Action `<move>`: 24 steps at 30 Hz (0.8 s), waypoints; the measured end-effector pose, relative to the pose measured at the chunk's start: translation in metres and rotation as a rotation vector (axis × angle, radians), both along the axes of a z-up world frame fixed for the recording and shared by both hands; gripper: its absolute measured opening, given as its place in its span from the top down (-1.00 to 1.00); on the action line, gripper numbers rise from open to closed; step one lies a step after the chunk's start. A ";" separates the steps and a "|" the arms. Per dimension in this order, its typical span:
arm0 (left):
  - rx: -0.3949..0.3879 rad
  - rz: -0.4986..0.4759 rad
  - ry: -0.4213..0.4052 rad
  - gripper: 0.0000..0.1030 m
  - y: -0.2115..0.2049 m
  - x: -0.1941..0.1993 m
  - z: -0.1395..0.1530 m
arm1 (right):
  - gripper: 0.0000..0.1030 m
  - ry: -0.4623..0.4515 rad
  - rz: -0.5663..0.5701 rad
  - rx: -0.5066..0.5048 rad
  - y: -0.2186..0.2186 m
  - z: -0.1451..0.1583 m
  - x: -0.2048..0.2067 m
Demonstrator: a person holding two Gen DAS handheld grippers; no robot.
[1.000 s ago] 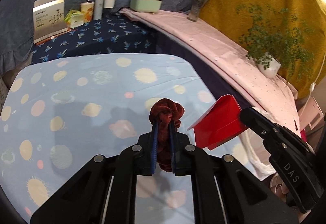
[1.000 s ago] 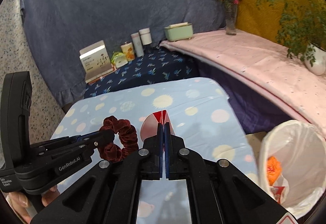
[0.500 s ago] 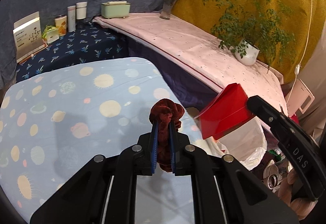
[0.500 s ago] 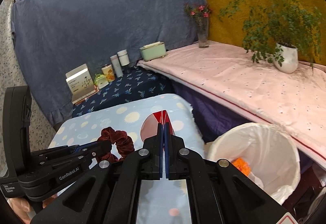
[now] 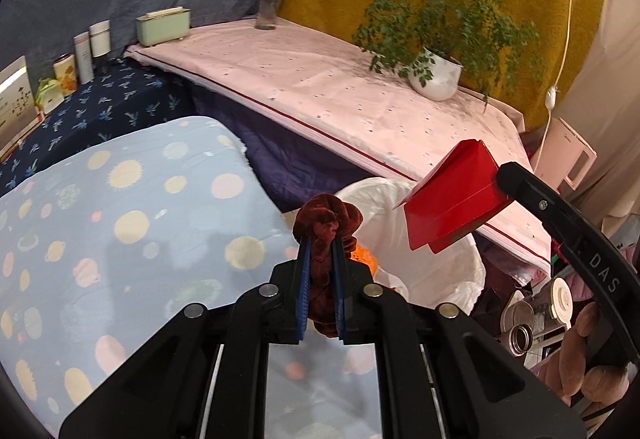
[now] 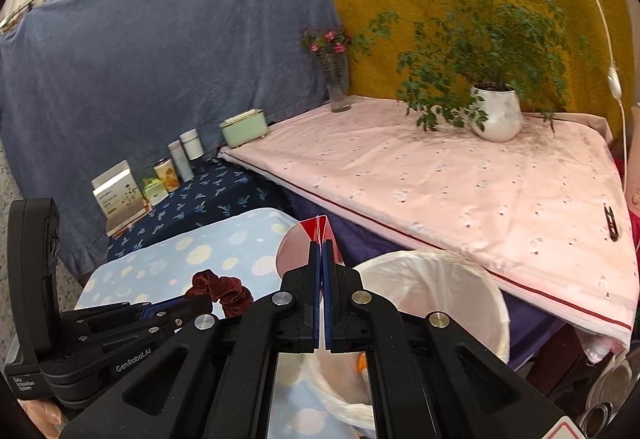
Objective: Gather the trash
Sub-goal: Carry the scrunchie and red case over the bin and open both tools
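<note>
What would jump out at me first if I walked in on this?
Probably the bright red folded paper pinched in the right hand-held gripper, held above the white-lined trash bin. Next to it, the left hand-held gripper clamps a dark red velvet scrunchie near the edge of the planet-print table.

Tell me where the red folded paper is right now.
The red folded paper is pinched in the right gripper, at the right of the left wrist view, above the white-lined trash bin.

cloth-draped home corner, potted plant (image 6: 496,111)
</note>
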State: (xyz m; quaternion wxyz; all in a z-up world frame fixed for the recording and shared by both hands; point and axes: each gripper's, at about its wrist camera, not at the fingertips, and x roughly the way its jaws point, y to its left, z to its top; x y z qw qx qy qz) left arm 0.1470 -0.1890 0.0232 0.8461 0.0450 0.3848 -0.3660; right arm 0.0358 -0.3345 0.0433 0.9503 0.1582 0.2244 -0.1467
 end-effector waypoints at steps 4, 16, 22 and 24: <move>-0.003 -0.038 0.009 0.81 -0.021 -0.006 -0.001 | 0.97 0.008 -0.027 0.004 -0.015 -0.004 -0.007; -0.008 -0.043 -0.003 0.13 -0.046 -0.010 -0.004 | 0.97 0.028 -0.067 0.019 -0.041 -0.016 -0.012; 0.010 -0.023 -0.001 0.10 -0.041 -0.006 -0.009 | 0.96 0.030 -0.064 0.015 -0.042 -0.017 -0.008; 0.014 -0.012 -0.003 0.03 -0.038 -0.004 -0.010 | 0.84 0.032 -0.057 0.018 -0.041 -0.017 -0.006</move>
